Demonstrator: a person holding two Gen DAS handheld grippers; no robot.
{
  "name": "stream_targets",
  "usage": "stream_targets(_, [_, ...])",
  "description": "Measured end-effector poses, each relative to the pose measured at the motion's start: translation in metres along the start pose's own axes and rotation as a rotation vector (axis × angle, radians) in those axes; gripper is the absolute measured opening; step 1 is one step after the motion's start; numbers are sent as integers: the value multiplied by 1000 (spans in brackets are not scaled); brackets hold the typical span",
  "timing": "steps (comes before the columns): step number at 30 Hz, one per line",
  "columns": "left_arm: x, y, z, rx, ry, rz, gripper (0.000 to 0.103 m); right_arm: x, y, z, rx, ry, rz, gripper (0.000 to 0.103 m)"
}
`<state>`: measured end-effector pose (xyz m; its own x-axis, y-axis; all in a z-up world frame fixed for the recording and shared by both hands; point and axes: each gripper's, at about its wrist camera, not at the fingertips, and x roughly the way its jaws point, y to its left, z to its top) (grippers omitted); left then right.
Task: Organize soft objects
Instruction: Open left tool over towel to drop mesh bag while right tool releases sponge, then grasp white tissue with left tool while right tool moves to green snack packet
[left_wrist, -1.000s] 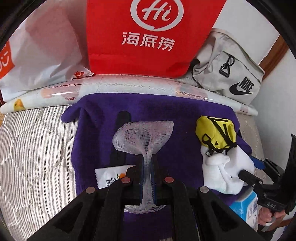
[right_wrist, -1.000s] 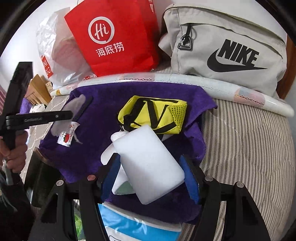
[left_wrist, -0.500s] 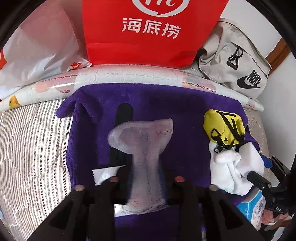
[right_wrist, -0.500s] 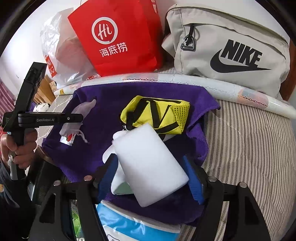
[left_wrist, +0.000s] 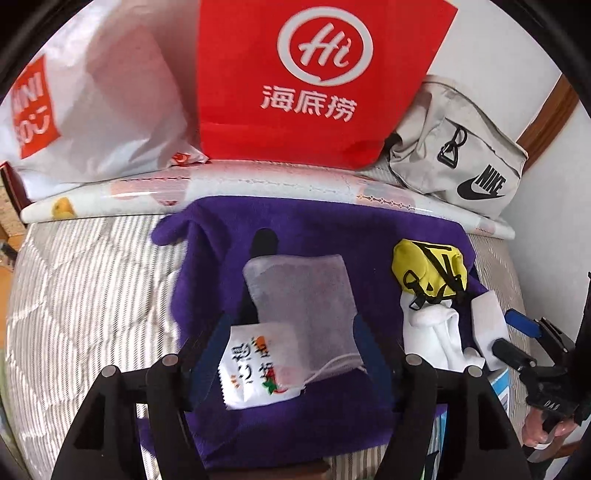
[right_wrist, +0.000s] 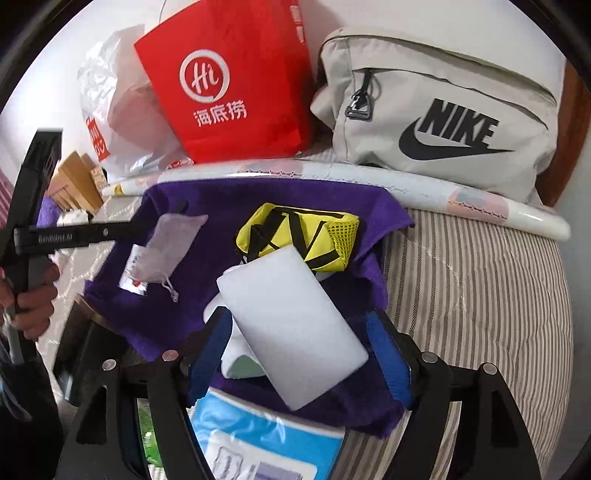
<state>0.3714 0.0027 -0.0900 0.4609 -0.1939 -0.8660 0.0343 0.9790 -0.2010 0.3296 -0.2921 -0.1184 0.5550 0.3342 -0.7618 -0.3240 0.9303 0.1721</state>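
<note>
2 spread fingers of left hand-held gripper (left_wrist: 291, 347) flank mesh pouch (left_wrist: 303, 299).

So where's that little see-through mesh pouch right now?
In the left wrist view the mesh pouch lies flat on the purple towel, between the open fingers of the left gripper, overlapping a white packet, left of the yellow bag.

Home bedroom, striped quilted mattress (left_wrist: 85, 295), shopping bags (left_wrist: 317, 77), Nike pouch (right_wrist: 443, 110)

Bright, even daylight with soft shadows; strong fisheye bending and dark vignetting at the edges, mostly sharp.
</note>
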Motion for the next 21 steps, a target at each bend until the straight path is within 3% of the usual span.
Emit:
stream_targets(6, [-33,5,-17,-7,-69,-17,67,-9,-3,-4,54,10,0,75])
stream_targets(12, [-74,10,-44,-22,-168,-53,67,-49,8,-21,66,-80,6,75])
stream_targets(21, [-112,-8,-104,22,-145,-87,67,-103,43,-76,22,-174,28,75])
